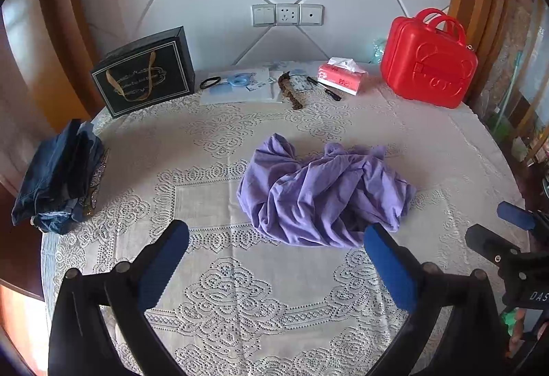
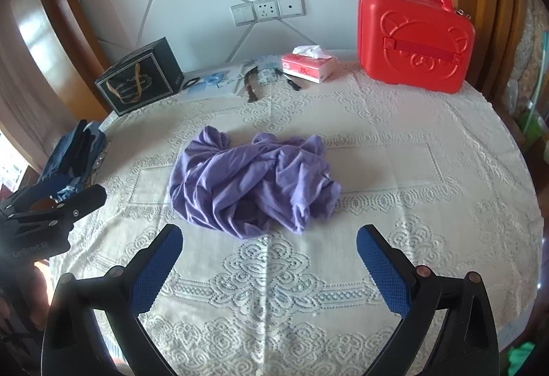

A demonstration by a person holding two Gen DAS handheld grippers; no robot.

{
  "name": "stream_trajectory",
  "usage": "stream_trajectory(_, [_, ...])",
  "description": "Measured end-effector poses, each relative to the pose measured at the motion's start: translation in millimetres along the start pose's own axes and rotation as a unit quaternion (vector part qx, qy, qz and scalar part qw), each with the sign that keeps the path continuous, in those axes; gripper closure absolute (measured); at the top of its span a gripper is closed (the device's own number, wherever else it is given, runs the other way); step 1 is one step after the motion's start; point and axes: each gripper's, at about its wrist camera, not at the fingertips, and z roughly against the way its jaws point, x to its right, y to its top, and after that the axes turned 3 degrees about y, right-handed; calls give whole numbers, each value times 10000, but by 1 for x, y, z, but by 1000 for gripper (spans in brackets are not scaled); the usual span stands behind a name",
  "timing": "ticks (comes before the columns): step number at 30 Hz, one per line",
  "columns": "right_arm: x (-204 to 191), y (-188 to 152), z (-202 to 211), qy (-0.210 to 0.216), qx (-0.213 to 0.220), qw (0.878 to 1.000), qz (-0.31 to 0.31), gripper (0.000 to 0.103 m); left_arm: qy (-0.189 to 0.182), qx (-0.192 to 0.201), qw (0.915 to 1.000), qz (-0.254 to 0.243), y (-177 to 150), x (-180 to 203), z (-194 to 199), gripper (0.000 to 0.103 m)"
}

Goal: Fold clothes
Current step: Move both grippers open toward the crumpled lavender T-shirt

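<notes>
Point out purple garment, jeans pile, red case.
purple garment [image 2: 247,180], right wrist view, crumpled middle
jeans pile [image 1: 58,177], left wrist view, top fold
red case [image 2: 415,43], right wrist view, front face

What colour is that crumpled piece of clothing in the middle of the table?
The crumpled garment is plain lilac purple with no pattern; the right wrist view shows it best.

The letters "DAS" show in white on the black body of the right hand-held gripper [image 1: 507,231] at the edge of the left wrist view. The gold lettering on the black gift box with gold ribbon handles [image 1: 145,72] and the print on the red-and-white tissue pack [image 2: 308,64] are too blurred to read.
</notes>
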Motion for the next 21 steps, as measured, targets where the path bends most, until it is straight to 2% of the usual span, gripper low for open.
stream_trajectory(5, [5,1,-5,174,-150,9997,-53,0,-128,-312,9993,176,-2,-9,-10,0])
stream_trajectory(8, [3,3,-18,-32,-264,9996,35,0,-48,-473,9987,192,0,-11,-20,0])
stream_trajectory(14, [5,4,-24,-195,-234,9995,19,0,117,-521,9984,183,-2,-3,-29,0])
stream_trajectory(21, [9,8,-28,61,-239,9996,-100,0,116,-575,9980,250,-2,-8,-35,0])
